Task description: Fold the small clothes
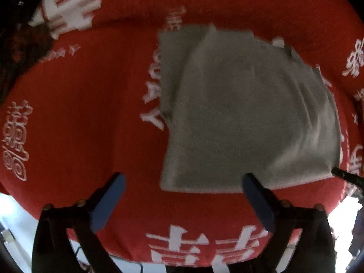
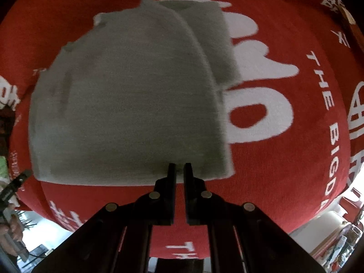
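Lying folded on red cloth (image 2: 284, 159) lettered "THE BIGD": grey garment (image 2: 127, 95), right claw (image 2: 179, 167) pinching its edge, left claw (image 1: 184, 183) spread wide, empty.

We saw a plain grey folded garment (image 1: 248, 111) at frame centre on a red cloth (image 1: 79, 113) printed with white characters and lettering.

grey garment (image 1: 245, 113) | folded, layered, flat | lying on red printed cloth (image 1: 79, 113)
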Tool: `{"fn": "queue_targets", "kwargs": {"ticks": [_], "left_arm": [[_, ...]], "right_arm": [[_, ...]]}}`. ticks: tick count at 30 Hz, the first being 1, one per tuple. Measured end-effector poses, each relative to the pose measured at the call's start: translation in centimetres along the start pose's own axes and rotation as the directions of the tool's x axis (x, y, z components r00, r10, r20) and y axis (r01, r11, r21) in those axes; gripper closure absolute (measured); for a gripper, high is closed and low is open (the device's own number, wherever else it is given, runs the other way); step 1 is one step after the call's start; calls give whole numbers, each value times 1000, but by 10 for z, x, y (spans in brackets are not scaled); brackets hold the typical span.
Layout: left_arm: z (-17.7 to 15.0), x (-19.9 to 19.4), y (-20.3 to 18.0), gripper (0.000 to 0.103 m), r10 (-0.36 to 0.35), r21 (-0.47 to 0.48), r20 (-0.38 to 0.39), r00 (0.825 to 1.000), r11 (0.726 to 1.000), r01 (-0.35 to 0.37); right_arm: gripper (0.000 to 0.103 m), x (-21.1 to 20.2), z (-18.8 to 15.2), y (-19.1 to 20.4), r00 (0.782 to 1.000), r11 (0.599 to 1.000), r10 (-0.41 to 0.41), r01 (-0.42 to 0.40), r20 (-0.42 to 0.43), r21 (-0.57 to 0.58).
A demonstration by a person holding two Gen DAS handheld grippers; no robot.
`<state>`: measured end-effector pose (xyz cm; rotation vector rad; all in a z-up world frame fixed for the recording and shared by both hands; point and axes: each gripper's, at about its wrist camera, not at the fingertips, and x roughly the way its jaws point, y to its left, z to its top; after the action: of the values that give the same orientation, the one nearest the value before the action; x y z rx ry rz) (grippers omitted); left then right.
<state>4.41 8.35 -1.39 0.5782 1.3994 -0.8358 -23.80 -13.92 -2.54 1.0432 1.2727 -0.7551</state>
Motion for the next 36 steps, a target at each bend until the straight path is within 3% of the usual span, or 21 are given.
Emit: {"fn": "queue_targets", "kwargs": {"ticks": [1,3,4,8,11,13,16,18,23,25,30,33,34,36], "left_arm": [[0,0,-1,1,-3,10,-5,1000,1000,3],[0,0,0,1,-4,5,-9,1000,1000,4],[0,1,0,1,-4,6,-14,1000,1000,4],[-1,0,2,1,5,-7,-15,1000,1000,-5],[-1,2,7,1,5,-19,-19,1000,1000,-6],[-1,4,10,1,6,-20,-18,1000,1000,-7],[-2,4,16,1,1,-25,-19,1000,1000,-1],[-1,5,19,1,-3,-30,-24,1000,1000,2],[3,9,26,1,-7,-20,-41,999,1000,7],[4,9,26,1,3,-4,-39,999,1000,-3],[7,13,39,1,9,8,-47,999,1000,-8],[8,18,52,1,-6,-10,-58,998,1000,5],[8,20,56,1,-16,-18,-66,998,1000,14],[9,21,67,1,-32,-46,-64,997,999,29]], "right_arm": [[93,-1,-1,6,1000,1000,13,-13,0,-5],[77,-2,-3,21,999,999,44,-44,1,-22],[74,-3,-5,27,998,998,56,-56,1,-30],[70,1,-11,57,994,992,109,-111,-24,-68],[58,7,-15,75,988,985,146,-150,-44,-86],[56,8,-17,83,985,981,166,-170,-52,-92],[52,14,-21,93,978,977,196,-201,-72,-77],[44,16,-25,99,972,973,219,-224,-80,-59],[41,17,-33,109,964,966,250,-255,-89,-48],[33,18,-34,115,957,960,273,-278,-93,-44],[33,10,-14,137,948,946,318,-319,-29,-57],[36,10,18,161,941,939,339,-337,16,-63],[40,10,27,169,938,936,346,-343,27,-73],[68,13,45,189,942,939,332,-326,47,-107]]}}
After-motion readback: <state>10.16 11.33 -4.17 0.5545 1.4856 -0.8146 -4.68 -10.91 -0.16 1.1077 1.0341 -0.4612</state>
